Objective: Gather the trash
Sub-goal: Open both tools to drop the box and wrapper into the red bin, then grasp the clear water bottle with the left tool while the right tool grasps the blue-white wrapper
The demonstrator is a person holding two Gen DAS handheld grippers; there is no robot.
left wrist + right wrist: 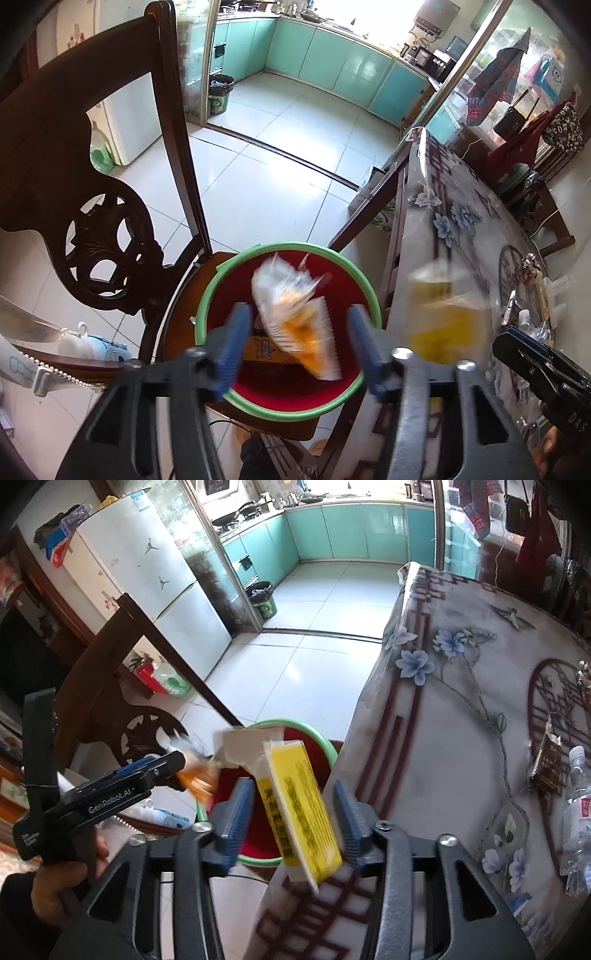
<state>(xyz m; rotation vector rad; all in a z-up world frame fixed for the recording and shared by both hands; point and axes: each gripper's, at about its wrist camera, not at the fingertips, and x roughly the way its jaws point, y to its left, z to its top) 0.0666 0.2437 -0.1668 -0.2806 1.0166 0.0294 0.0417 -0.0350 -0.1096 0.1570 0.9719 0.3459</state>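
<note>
A red bucket with a green rim (236,399) stands on a dark wooden chair seat, beside the table. My left gripper (295,354) is open right above it, and a blurred clear-and-orange plastic wrapper (295,317) is in the air between the jaws, over the bucket. My right gripper (291,819) is open at the table's edge, with a yellow packet with a white flap (301,808) blurred and tilted between its jaws, touching neither. The bucket (325,744) shows beyond it. The left gripper (162,768) is at the left of the right wrist view.
The carved chair back (92,206) rises left of the bucket. The table with a floral cloth (461,709) carries a plastic bottle (578,812) and a brown packet (546,768) at the right. White tiled floor leads to a kitchen with a dark bin (221,92).
</note>
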